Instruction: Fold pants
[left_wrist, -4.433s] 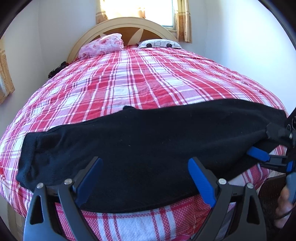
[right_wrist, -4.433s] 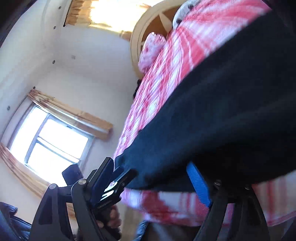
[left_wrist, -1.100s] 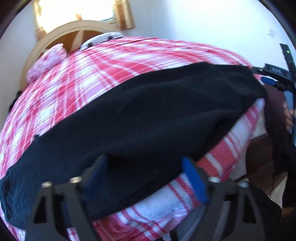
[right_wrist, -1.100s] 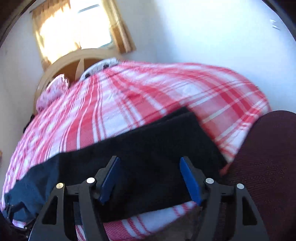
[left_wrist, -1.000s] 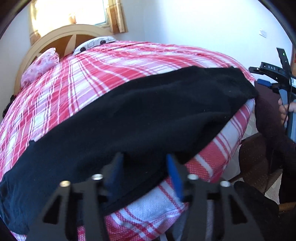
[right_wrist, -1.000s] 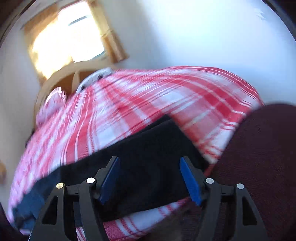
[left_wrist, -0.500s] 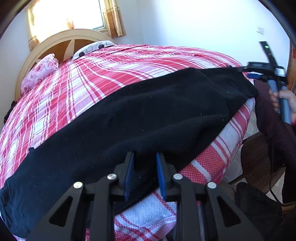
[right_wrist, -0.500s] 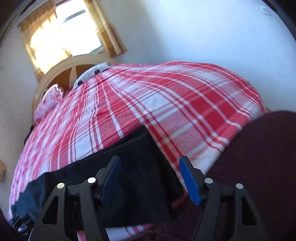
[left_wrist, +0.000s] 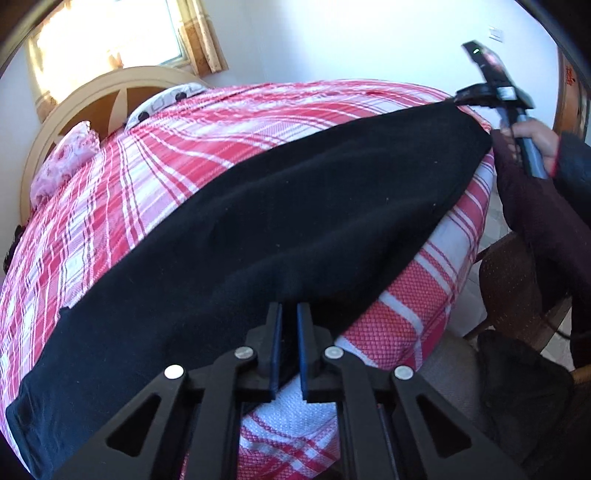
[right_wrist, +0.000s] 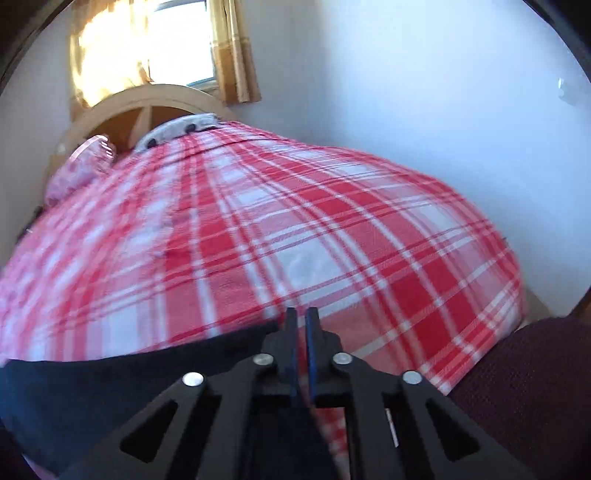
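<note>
Pinching pants (left_wrist: 280, 206) between both jaws

black gripper (left_wrist: 289, 314) frames, blue pads, silver screws; dark maroon sleeve (left_wrist: 532, 206)

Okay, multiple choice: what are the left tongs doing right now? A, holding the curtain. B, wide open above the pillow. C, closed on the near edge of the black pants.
C: the left tongs are pinched on the near edge of the black pants.
</note>
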